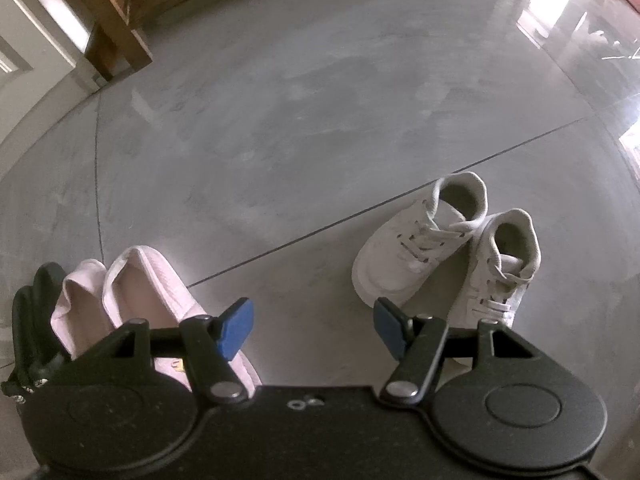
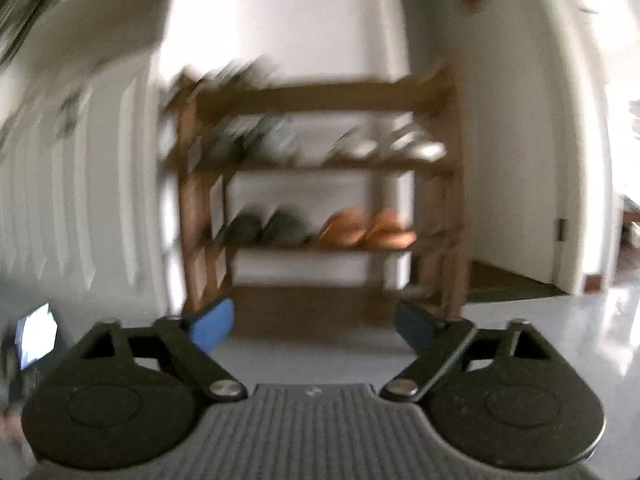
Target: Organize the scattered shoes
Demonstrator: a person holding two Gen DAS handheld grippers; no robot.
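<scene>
**Grey floor, wooden rack**

Hovering over polished grey floor (image 1: pixel 280 140): left gripper (image 1: pixel 314 330), jaws apart, holding nothing. Lying near: white sneakers (image 1: pixel 444 248) right, pink shoes (image 1: pixel 132 296) left. Facing blurred wooden shoe rack (image 2: pixel 320 184) against white wall: right gripper (image 2: pixel 314 326), wide, empty.

Floor (image 1: pixel 304 128) ahead of the left tongs: smooth grey tile, semi-gloss, reflecting window light. White sneakers (image 1: pixel 444 252), right of the tongs: matt leather-like uppers, cloth laces. Pink slip-ons (image 1: pixel 132 292), left of the tongs: soft, matt, quilted-looking fabric. Shoe rack (image 2: pixel 320 168) ahead of the right tongs: brown wood, blurred.
</scene>
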